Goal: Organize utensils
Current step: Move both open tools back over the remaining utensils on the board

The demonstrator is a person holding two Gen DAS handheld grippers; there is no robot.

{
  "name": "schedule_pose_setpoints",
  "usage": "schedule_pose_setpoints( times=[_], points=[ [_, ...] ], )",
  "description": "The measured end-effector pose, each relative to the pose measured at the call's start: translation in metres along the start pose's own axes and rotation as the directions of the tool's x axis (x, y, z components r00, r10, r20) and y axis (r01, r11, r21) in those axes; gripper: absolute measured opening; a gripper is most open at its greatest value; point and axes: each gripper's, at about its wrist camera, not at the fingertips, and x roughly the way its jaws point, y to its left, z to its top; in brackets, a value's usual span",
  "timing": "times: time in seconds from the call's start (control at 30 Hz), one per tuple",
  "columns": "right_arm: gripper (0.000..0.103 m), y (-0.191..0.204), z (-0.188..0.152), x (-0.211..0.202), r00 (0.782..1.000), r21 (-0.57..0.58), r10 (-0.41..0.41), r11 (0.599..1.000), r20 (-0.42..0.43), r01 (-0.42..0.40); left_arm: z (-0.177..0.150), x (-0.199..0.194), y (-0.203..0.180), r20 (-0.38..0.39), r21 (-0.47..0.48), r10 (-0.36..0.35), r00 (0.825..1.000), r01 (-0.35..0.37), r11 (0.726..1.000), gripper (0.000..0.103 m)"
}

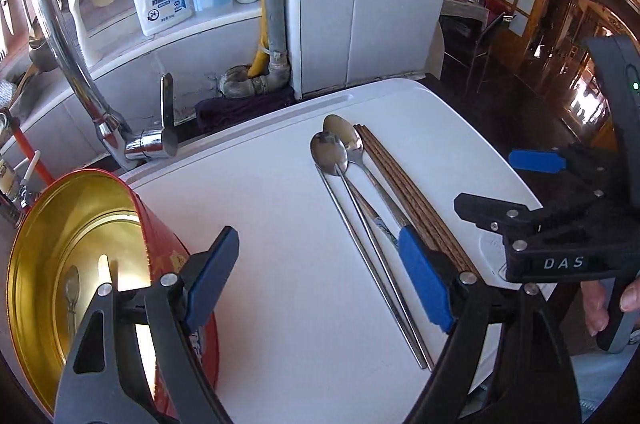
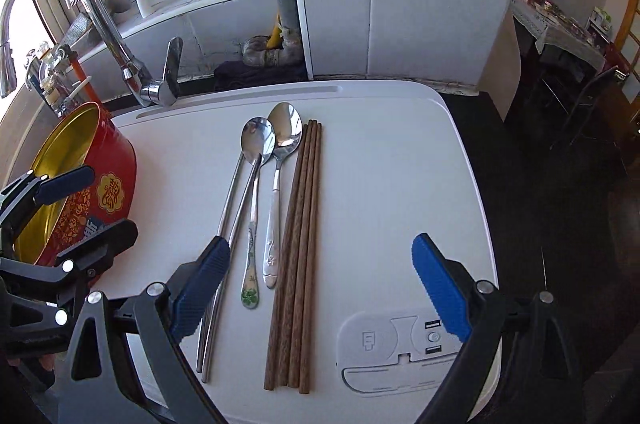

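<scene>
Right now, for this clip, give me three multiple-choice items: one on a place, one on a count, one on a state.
1. Where is the red tin relative to the spoons?
A) on the faucet side B) on the far side of the chopsticks C) on top of them
2. How many wooden chopsticks lie on the white board?
A) two B) four C) six
3. The right tool is:
A) open, empty B) shut on a spoon C) shut on chopsticks

A: tin sits near the faucet.
B: four sticks lie together.
A: pads apart, nothing gripped.
</scene>
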Motion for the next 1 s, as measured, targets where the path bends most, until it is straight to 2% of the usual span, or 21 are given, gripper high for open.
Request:
schedule_pose_setpoints(
  times=[0.27, 0.53, 1.0],
  points=[
    [0.093, -0.015, -0.011, 0.030, 0.995, -0.007, -0.048, 0.999, -0.087, 0.048, -0.004, 0.045, -0.009, -0.085, 0.022, 0.033, 0.996, -0.031, 0.999, 0.080],
    [0.093, -0.018, -0.017, 0.045, 0.990, -0.026, -0.099, 0.995, -0.105, 0.097, -0.005, 0.065, 0.002, -0.125, 0.008, 0.064, 0.990, -0.064, 0.998, 0.080],
    [0.093, -0.018, -0.018, 0.054, 0.988, -0.021, -0.085, 0.996, -0.132, 0.083, -0.005, 0.078, 0.005, -0.150, 0.006, 0.065, 0.987, -0.064, 0.998, 0.080]
  ],
)
